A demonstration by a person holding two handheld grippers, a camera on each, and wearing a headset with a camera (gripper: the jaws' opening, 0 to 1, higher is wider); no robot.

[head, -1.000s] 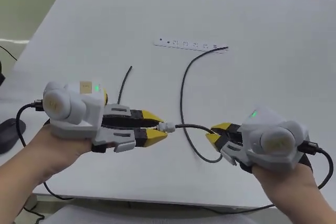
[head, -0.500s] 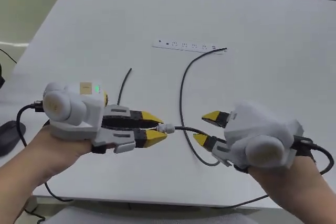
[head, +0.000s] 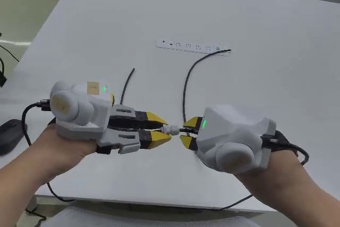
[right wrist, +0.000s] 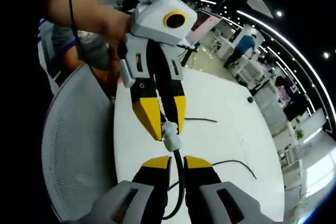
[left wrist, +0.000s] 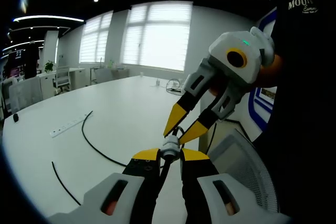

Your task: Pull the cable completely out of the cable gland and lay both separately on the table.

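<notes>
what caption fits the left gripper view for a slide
Left claw holds the cable gland; right claw straddles its cable.

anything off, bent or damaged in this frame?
Nothing stands out. The left gripper holds the gland. The cable runs from it between the right gripper jaws, with no visible damage. The power strip lies flat on the table.

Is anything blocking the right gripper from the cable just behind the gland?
Nothing visible does. The cable lies between the jaws of the right gripper, right beside the cable gland held in the left gripper.
</notes>
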